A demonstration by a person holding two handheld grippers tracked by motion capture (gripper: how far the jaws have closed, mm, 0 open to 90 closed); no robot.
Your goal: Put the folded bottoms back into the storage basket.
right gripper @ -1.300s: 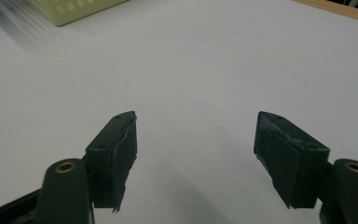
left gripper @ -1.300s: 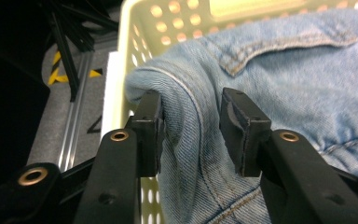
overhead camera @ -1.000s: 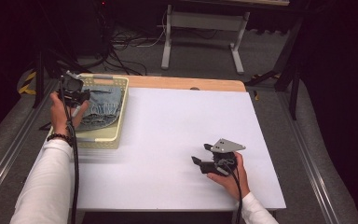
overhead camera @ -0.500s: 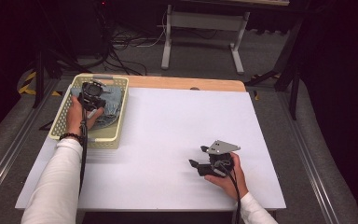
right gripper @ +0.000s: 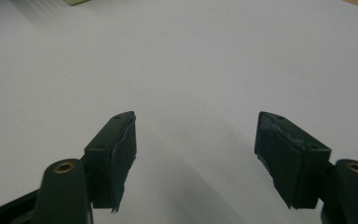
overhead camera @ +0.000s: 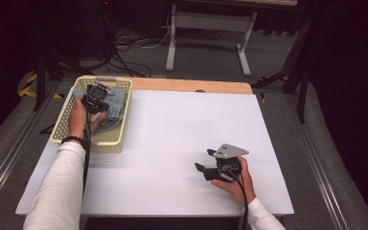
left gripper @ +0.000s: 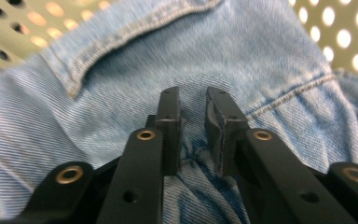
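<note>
1. White table: the basket sits at its far-left corner, its left side just at the table's left edge. The rest of the white top, to the right of the basket and toward the person, lies bare. A strip of bare wood runs along the far edge, right of the basket.
2. Floor beyond the basket: cables and a pale metal stand. Dark surroundings on both sides.
3. Left gripper: down inside the basket, hand over the basket's near half, white sleeve trailing back off the near-left table edge.
4. Left gripper view: jaws nearly closed, a narrow gap left, with a fold of denim bunched between them and darker blue at the pinch. Tips press into the cloth. Whether the fold is firmly gripped I cannot tell for sure; it looks pinched.
5. Right gripper: well to the right of the basket, near the table's near edge, held low over the bare top. Right gripper view: jaws wide apart, nothing between them, white surface below.
6. Denim: light blue, crumpled, filling the basket's far half; seams with tan stitching and a pocket-like flap show. Basket is pale yellow plastic with perforated walls.
</note>
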